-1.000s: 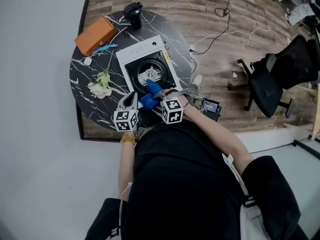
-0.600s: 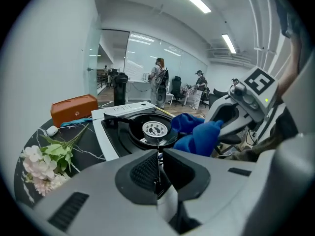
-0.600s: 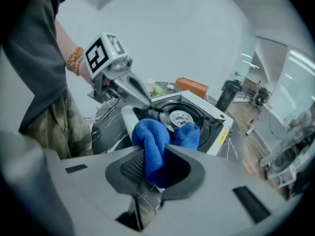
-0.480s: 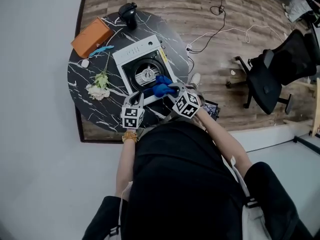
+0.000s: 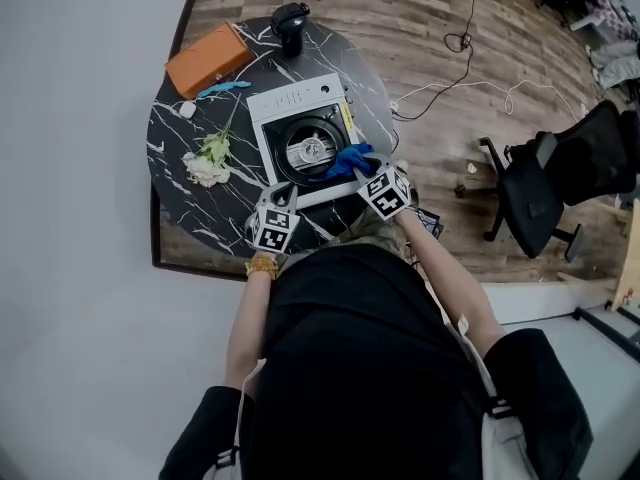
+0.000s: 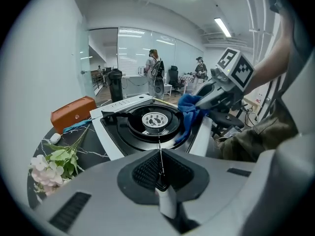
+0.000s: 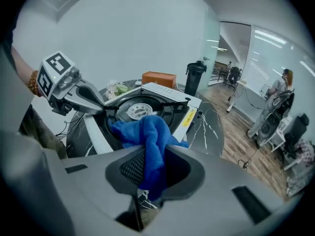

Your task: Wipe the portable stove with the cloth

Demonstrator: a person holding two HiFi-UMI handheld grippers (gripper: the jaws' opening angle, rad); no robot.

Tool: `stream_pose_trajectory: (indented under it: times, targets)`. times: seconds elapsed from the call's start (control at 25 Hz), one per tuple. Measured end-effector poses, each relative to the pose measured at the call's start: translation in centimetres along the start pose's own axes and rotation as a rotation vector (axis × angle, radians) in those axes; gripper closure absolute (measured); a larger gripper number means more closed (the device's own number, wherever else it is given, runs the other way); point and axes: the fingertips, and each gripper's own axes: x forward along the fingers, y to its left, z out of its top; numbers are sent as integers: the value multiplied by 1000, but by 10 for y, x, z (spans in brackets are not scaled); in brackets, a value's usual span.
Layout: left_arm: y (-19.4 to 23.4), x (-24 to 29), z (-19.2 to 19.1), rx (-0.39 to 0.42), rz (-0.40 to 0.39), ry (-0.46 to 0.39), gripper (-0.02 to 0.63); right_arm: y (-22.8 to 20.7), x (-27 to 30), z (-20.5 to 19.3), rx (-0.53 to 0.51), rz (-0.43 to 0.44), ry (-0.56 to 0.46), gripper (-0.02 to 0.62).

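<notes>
Blue cloth [image 7: 147,132] sits pinched in the right gripper [image 5: 366,172] at the stove's [image 5: 290,99] right edge. The left gripper [image 6: 161,175], jaws together with nothing between, hovers by the near edge, flowers [image 5: 208,163] well apart.

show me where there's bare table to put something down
Bare marble lies at the table's near-left, between the flowers and the left gripper. A narrow strip runs right of the stove. Far-left is crowded: orange box, black cup.

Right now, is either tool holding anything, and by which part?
The right tool grips the cloth by a bunched fold; the rest drapes onto the stove. The left tool is shut on nothing.
</notes>
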Motion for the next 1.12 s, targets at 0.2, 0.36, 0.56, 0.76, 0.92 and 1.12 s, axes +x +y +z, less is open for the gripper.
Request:
stream_pose_trajectory:
  times: [0.2, 0.36, 0.56, 0.76, 0.92, 1.12]
  targets:
    - [1, -1, -3, 0, -10, 23, 591, -4, 23, 18, -96, 11, 51, 538]
    - [0, 0, -3, -12, -23, 33, 591, -12, 39, 36, -169, 28, 91, 538]
    - [5, -1, -3, -56, -60, 50, 589, -11, 53, 53, -282, 57, 123, 538]
    - [9, 2, -2, -98, -54, 25, 586, -17, 59, 66, -222, 66, 112, 538]
    - [6, 3, -3, -149, -69, 30, 583, -25, 57, 69, -228, 65, 96, 537]
    - [8, 3, -2, -199, -92, 17, 580, -33, 39, 85, 1, 168, -107, 537]
